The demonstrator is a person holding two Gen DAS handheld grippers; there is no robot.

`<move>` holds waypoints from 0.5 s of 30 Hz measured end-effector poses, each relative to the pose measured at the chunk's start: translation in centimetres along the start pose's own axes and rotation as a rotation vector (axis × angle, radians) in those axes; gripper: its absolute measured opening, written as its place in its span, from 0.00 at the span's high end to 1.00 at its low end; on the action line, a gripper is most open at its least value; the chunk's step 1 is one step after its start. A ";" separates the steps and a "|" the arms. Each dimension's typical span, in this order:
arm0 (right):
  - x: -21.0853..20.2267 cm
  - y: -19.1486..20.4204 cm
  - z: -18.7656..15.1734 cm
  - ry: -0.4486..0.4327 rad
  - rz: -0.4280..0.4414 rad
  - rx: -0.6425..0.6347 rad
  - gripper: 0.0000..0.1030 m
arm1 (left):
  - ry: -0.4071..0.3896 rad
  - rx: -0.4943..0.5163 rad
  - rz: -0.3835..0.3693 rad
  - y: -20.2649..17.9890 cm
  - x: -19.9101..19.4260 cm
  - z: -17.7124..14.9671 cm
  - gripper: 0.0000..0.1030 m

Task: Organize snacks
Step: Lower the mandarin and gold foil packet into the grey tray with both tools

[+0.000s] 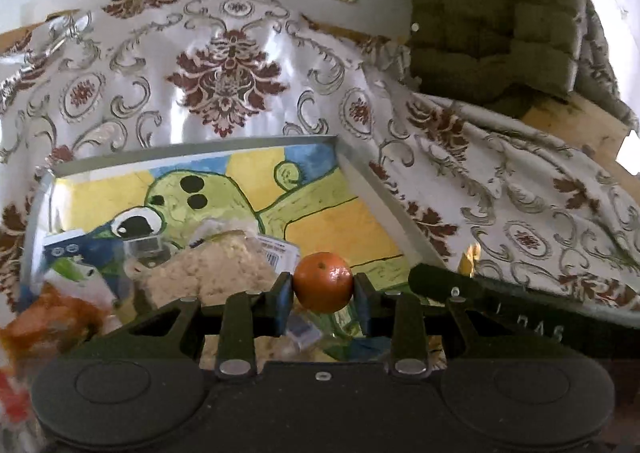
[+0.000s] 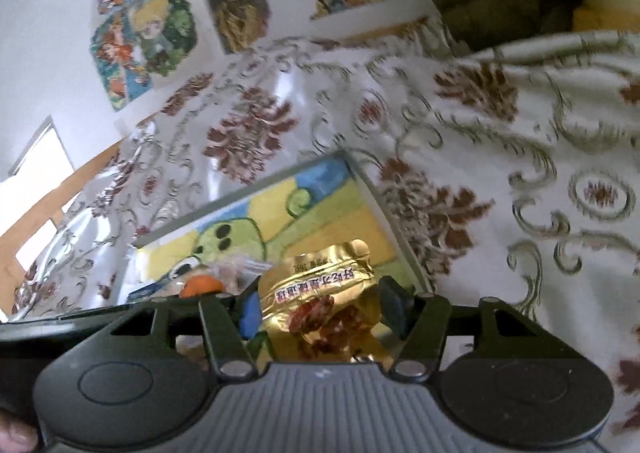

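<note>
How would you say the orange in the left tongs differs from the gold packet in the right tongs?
The orange is round and smooth; the gold packet is flat, crinkled foil. The orange is plain; the packet carries printed writing and a red picture. The packet spreads its tongs wider than the orange does. Both are gripped above the painted tray.
</note>
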State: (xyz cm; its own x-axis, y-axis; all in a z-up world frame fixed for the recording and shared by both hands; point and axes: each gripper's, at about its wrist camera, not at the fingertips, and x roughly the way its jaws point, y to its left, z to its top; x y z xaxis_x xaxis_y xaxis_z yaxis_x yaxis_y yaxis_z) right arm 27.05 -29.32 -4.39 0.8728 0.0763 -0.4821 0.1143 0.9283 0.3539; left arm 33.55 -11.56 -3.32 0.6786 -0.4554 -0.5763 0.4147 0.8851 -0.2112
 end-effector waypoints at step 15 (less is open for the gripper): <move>1.2 -0.5 3.4 -0.141 0.065 0.075 0.39 | 0.009 0.001 0.030 0.6 2.8 1.7 0.67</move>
State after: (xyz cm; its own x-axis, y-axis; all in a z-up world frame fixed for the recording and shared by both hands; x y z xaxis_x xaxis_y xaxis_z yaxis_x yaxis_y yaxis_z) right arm 29.66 -30.91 -2.41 0.9368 0.0791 -0.3409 0.0855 0.8929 0.4421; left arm 36.71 -12.46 -3.75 0.6851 -0.4282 -0.5893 0.3954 0.8980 -0.1929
